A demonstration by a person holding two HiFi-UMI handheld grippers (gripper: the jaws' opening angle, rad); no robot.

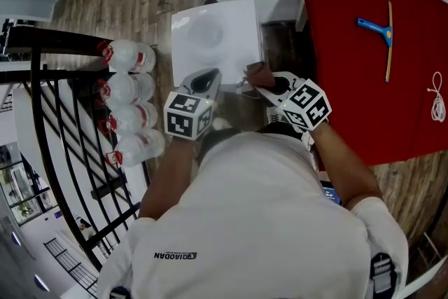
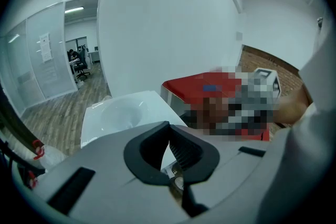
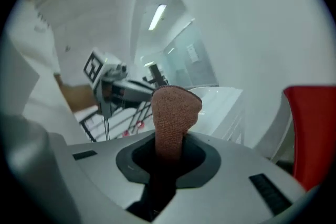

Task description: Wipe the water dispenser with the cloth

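Three near views around water dispenser

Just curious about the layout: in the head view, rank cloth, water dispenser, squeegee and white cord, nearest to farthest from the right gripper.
1. cloth, in the right gripper jaws.
2. water dispenser, just ahead of it.
3. squeegee, on the red table, to the right.
4. white cord, table's far right edge.

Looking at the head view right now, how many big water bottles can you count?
4, in one row left of the water dispenser: the farthest bottle, the second, the third, the nearest. The railing may hide more.
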